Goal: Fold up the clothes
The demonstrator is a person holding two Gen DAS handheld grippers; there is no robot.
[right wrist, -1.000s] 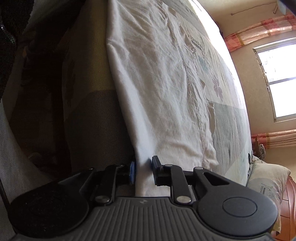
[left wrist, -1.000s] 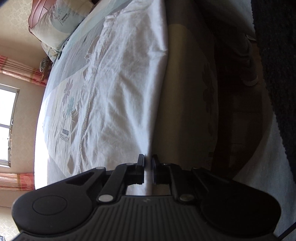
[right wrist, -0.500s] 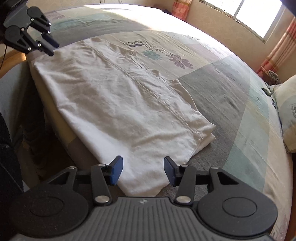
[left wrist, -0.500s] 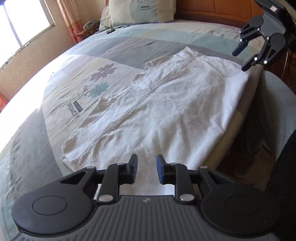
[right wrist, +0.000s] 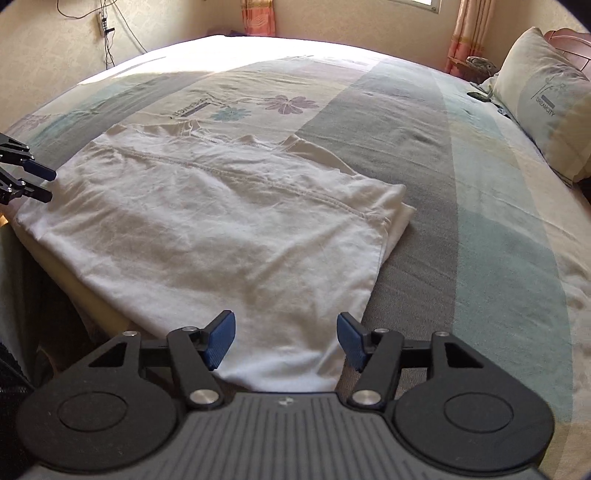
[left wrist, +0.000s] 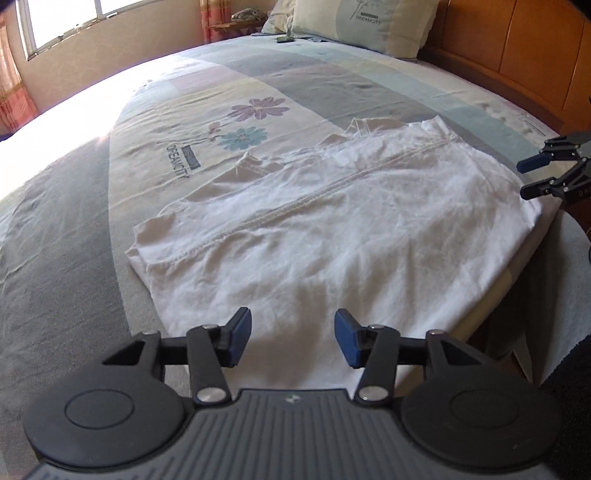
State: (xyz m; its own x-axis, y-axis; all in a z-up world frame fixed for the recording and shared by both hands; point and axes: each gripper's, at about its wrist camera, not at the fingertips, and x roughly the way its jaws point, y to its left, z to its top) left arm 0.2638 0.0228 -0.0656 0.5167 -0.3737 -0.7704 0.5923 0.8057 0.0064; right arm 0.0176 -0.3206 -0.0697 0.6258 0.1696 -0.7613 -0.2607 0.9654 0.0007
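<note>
Both my grippers, left gripper (left wrist: 292, 335) and right gripper (right wrist: 286, 339), have just been opening and now stand parted with nothing pinched, over the near corners of the white shirt (left wrist: 351, 229) lying part-folded along the bed (left wrist: 66, 266) edge. For the next fold I'd pinch both layers at each corner, lifting evenly. Bedspread and pillow (left wrist: 360, 20) read "DREAMCITY".
</note>
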